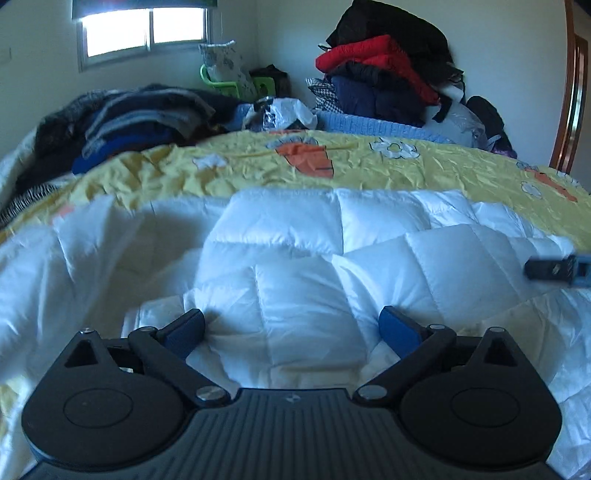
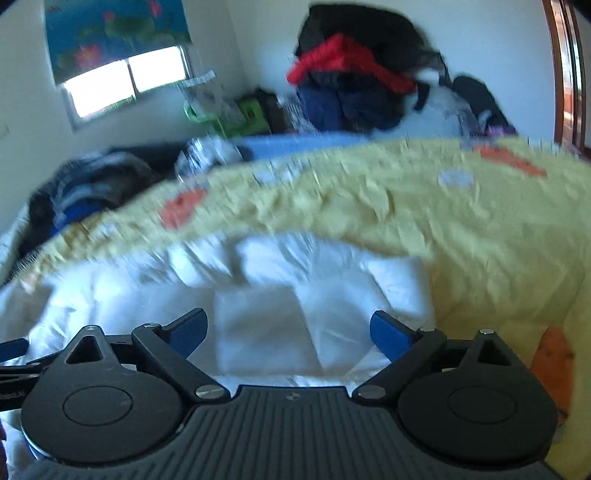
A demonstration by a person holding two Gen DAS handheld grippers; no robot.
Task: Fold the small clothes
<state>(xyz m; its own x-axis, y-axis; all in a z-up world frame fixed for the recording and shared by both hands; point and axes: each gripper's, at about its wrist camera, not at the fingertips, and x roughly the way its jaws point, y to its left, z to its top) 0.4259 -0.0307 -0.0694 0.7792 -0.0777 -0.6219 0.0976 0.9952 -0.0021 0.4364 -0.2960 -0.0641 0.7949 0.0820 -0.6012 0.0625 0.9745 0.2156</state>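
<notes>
**both grippers empty over the white quilted garment, fold could slip**

left gripper (image 1: 291, 326) and right gripper (image 2: 288, 328): jaws spread wide, nothing between the pads, both hang above the white quilted garment (image 1: 306, 258). it lies on the yellow carrot-print bedspread (image 1: 369, 162), towards the bed's near edge.

risks, as i read them:
- the fabric looks puffy and slick, so a fold may spring back open or slide on the bedspread.
- a shallow pinch would catch only the top layer; a deep one could grab the bedspread too.
- right wrist view is motion-blurred, so aiming at a hem from it is unreliable.

view differences:
- left wrist view is sharp: quilt seams are readable, and a dark gripper finger (image 1: 554, 267) pokes in at the right edge, probably the other tool's.
- right wrist view alone shows the garment's right edge (image 2: 421, 288) against the bedspread, plus the flower-print blind (image 2: 114, 33) over the window.
- heaps of clothes at the bed's far edge show in both views.
</notes>
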